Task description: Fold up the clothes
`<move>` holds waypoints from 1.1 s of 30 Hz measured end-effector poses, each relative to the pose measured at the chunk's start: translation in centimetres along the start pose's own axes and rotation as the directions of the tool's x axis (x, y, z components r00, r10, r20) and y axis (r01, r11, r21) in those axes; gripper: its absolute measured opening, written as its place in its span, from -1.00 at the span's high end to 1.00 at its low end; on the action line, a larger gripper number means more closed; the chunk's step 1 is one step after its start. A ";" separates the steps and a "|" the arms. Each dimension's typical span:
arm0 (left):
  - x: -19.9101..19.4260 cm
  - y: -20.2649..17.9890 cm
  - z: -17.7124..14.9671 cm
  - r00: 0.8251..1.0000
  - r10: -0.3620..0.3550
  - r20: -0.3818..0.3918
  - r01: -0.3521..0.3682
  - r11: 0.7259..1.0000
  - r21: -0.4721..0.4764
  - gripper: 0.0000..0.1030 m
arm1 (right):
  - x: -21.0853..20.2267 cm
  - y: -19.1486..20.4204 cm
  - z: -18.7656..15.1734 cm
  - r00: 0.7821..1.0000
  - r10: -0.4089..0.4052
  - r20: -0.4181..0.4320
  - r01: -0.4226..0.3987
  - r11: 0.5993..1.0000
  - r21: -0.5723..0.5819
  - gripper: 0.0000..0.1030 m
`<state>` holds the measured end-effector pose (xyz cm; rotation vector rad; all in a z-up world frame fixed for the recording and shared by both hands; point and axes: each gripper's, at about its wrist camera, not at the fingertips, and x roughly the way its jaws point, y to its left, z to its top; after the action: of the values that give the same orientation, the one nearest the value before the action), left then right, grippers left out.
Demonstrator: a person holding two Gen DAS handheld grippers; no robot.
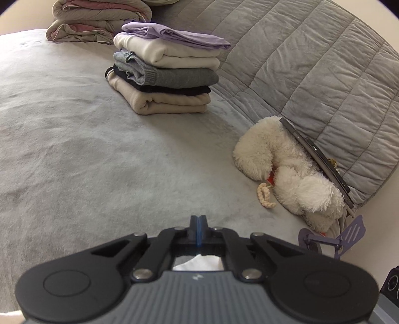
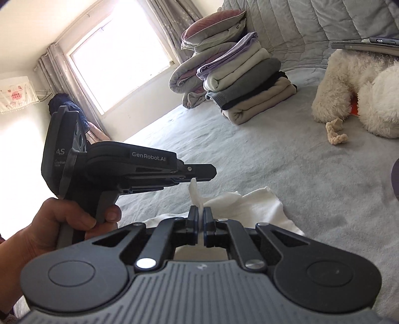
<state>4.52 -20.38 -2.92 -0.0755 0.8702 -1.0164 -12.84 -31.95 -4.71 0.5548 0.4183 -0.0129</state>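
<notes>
White cloth (image 2: 249, 209), a thin crumpled garment, lies on the grey bedspread (image 2: 274, 164) just ahead of both grippers. Part of it is pulled up into a narrow strip that rises between the two tools. The right gripper (image 2: 200, 219) is clenched on this strip, its fingers (image 2: 192, 216) pressed together with the fabric squeezed between them. The left gripper (image 2: 212, 172), held by a hand (image 2: 57, 224) around its grip, reaches in from the left side of the right wrist view, and the top of the strip meets its tip. In the left wrist view the left gripper (image 1: 198, 224) has its fingers closed flat against each other; a bit of white cloth (image 1: 197, 264) shows below through the frame opening, but whether any fabric sits between the tips cannot be told there.

Farther back on the bed stands a neat stack of folded clothes (image 1: 162, 72): beige at the bottom, then black, grey, cream and lilac on top. Behind it lies a folded quilt (image 1: 97, 22). A white plush toy (image 1: 294, 169) rests against the quilted grey headboard cushion (image 1: 311, 62), with a phone (image 1: 321, 164) leaning between them. A bright window (image 2: 119, 54) with curtains lights the room.
</notes>
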 end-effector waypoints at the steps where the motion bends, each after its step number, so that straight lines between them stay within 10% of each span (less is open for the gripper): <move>1: -0.2 -0.3 0.0 1.000 0.000 -0.001 0.000 1.000 0.008 1.00 | -0.3 -0.1 0.0 1.000 -0.006 0.006 0.006 1.000 0.007 0.93; 13: 0.0 -2.4 -2.0 0.996 0.027 -0.083 -0.020 0.997 0.077 0.95 | -2.1 -4.3 -0.7 0.987 -0.093 -0.132 0.115 0.979 0.167 0.74; 22: 1.9 -2.6 -2.3 0.989 0.047 -0.142 -0.032 0.994 0.107 0.47 | -2.4 -4.9 0.2 0.987 -0.095 -0.126 0.114 0.982 0.148 0.67; 29: 2.5 -2.7 -2.8 0.986 0.008 -0.164 0.010 0.994 0.108 0.53 | -2.4 -3.9 -0.2 0.984 -0.120 -0.134 0.131 0.988 0.080 0.40; 33: 2.5 -3.0 -3.0 0.988 0.002 -0.152 0.017 0.993 0.120 0.96 | -2.3 -3.5 -0.4 0.982 -0.141 -0.122 0.147 0.988 0.043 0.42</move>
<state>0.96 -22.98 -5.18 0.1031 0.9453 -1.0901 -15.54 -35.01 -5.91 0.5775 0.5753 -0.1309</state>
